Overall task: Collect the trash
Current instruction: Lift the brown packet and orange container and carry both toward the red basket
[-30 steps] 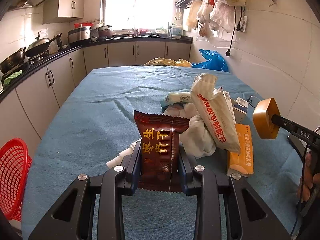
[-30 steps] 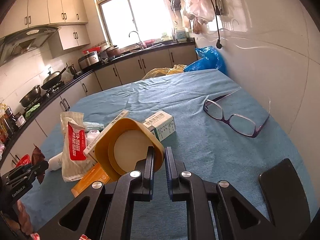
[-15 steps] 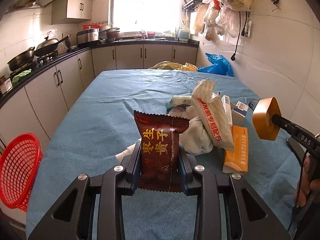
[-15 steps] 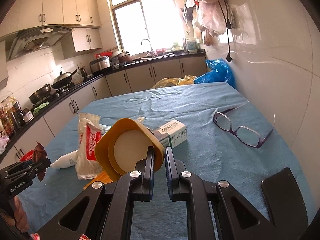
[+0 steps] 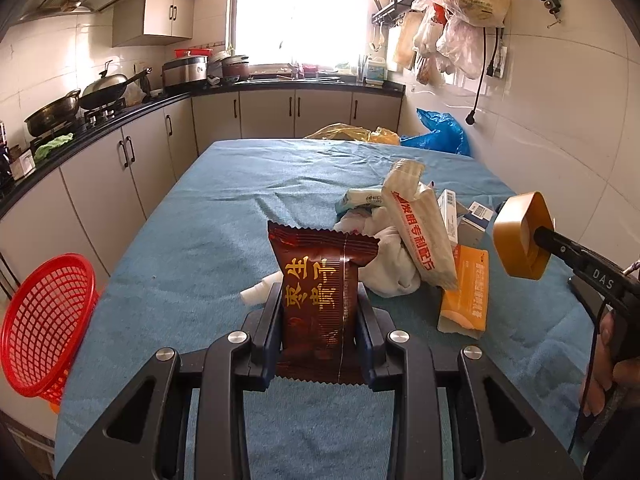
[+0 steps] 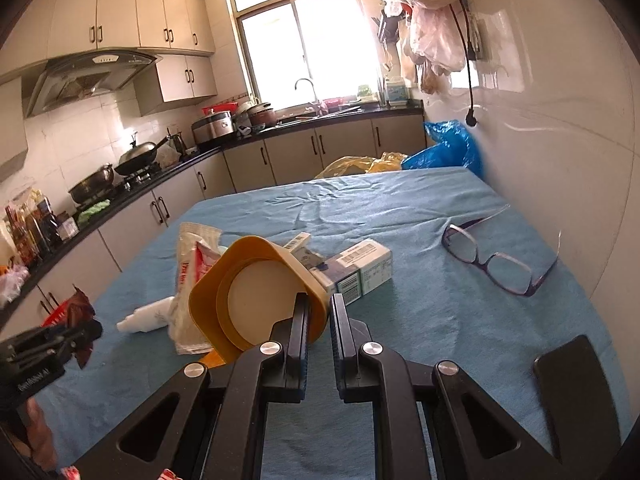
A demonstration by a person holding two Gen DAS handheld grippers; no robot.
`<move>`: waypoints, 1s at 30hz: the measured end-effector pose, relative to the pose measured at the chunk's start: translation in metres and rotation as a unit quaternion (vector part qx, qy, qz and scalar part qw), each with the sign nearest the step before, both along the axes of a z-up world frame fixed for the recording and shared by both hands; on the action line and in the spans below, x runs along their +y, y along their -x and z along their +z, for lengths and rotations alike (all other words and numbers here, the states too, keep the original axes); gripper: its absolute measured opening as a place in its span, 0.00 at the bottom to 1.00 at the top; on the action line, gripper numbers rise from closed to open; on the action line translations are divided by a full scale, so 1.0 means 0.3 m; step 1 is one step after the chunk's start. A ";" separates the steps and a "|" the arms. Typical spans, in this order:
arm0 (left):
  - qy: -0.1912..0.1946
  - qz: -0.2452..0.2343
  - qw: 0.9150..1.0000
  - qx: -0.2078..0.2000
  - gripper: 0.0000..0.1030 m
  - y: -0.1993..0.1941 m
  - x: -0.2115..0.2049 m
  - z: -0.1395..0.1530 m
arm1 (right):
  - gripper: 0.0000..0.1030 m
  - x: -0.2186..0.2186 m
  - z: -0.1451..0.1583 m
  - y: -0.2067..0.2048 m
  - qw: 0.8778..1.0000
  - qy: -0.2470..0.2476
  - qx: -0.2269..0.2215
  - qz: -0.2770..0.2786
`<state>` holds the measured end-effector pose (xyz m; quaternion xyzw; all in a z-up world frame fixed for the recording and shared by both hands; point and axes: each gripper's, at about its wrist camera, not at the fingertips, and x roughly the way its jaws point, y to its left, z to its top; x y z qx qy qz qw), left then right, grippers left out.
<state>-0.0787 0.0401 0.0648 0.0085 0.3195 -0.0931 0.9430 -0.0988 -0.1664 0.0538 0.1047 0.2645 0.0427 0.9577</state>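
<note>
A: left gripper (image 5: pixel 319 322) status?

B: fingers (image 5: pixel 267 332) clamped on the brown snack wrapper (image 5: pixel 320 300), one on each side. Wrapper stands upright, gold characters facing the camera, held above the near part of the table (image 5: pixel 192 248) (blue cloth over it).

A: right gripper (image 6: pixel 319 330)?

B: fingers (image 6: pixel 299 332) clamped on the rim of a yellow tub (image 6: pixel 256 292), a thin gap between them where the wall sits. Tub tilted on its side, open mouth toward the camera, pale inner bottom visible. In the left wrist view it hangs off the table surface, to the right of the trash pile.

A: what's in the pile?

B: using the white packet with red print (image 5: pixel 418 232) as reference. It leans tilted on a crumpled white bag (image 5: pixel 390 268), which sits just below and left of it. Orange flat pack (image 5: pixel 464 292) lies on the table touching its lower right end. Small cartons with barcodes (image 6: pixel 356 270) just behind it. A white bottle (image 6: pixel 146 314) lies on its side left of it, partly hidden behind the wrapper in the left view.

A: bin?

B: red mesh basket (image 5: pixel 44 320), well left of the packet, past the table's left edge and lower than it (can't tell what it rests on).

A: anything else on the table?

B: purple glasses (image 6: pixel 496 260) well right of the packet, near the wall. Dark flat object (image 6: pixel 576 396) at the near right corner, can't identify it.
</note>
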 end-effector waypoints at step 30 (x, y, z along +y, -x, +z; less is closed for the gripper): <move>0.027 0.067 0.997 -0.004 0.30 0.126 0.281 0.025 | 0.11 0.382 0.069 0.078 0.992 0.027 0.021 0.118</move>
